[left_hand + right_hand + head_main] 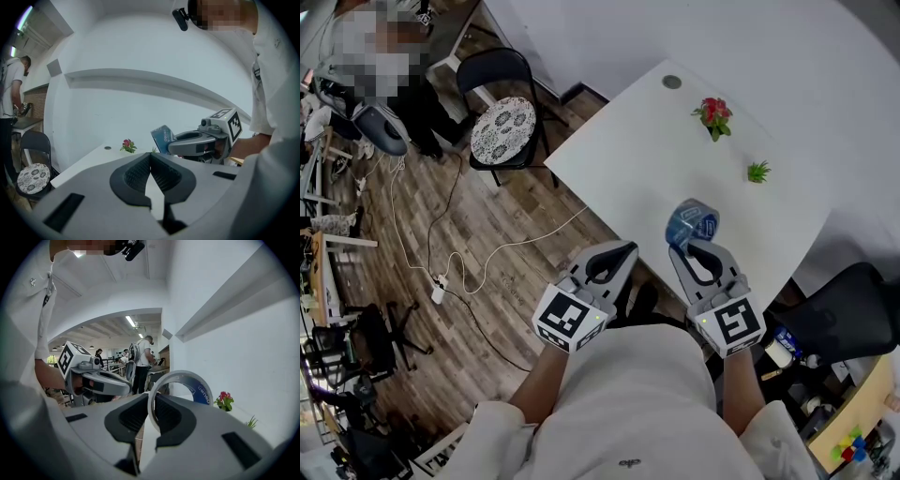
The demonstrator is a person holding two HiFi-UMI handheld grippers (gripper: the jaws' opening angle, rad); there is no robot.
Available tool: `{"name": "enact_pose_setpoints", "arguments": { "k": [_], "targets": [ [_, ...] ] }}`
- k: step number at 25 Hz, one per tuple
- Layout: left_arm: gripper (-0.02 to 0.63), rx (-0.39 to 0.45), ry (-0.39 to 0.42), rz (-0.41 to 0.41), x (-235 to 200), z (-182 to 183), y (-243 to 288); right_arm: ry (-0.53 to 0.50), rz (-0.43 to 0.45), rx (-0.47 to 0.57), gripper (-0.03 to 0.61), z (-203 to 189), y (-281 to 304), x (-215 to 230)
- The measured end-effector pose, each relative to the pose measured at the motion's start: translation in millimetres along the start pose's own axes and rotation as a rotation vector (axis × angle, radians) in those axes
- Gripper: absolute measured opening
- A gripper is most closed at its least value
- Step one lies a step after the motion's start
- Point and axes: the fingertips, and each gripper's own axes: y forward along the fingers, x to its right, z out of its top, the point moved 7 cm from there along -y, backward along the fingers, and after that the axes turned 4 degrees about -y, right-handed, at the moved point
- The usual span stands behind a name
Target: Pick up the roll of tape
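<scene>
The roll of tape is a clear ring with a blue printed core. It hangs in the air over the near edge of the white table, pinched by its wall in my right gripper. In the right gripper view the tape ring stands upright out of the right gripper's pads. My left gripper is level beside it to the left, shut with nothing in it. In the left gripper view its jaws meet, and the tape shows ahead to the right.
A small red-flowered plant and a tiny green plant stand on the far part of the table. A black chair with a patterned cushion is at the table's left, and an office chair at right. Cables trail over the wooden floor.
</scene>
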Motion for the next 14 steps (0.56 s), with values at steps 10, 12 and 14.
{"name": "enact_pose_setpoints", "arguments": {
  "k": [10,12,14],
  "targets": [
    [0.02,-0.001,-0.01,0.003,-3.8,-0.4,-2.1,0.007,0.007,-0.014,0.049,-1.7,3.3,0.3],
    [0.02,-0.001,-0.011,0.004,-4.6,-0.1,-1.3,0.006,0.008,-0.015,0.049,-1.2,4.1,1.2],
    [0.02,-0.001,-0.011,0.005,-5.3,0.1,-0.1,0.005,0.009,-0.016,0.049,-1.0,5.0,2.5]
  ]
}}
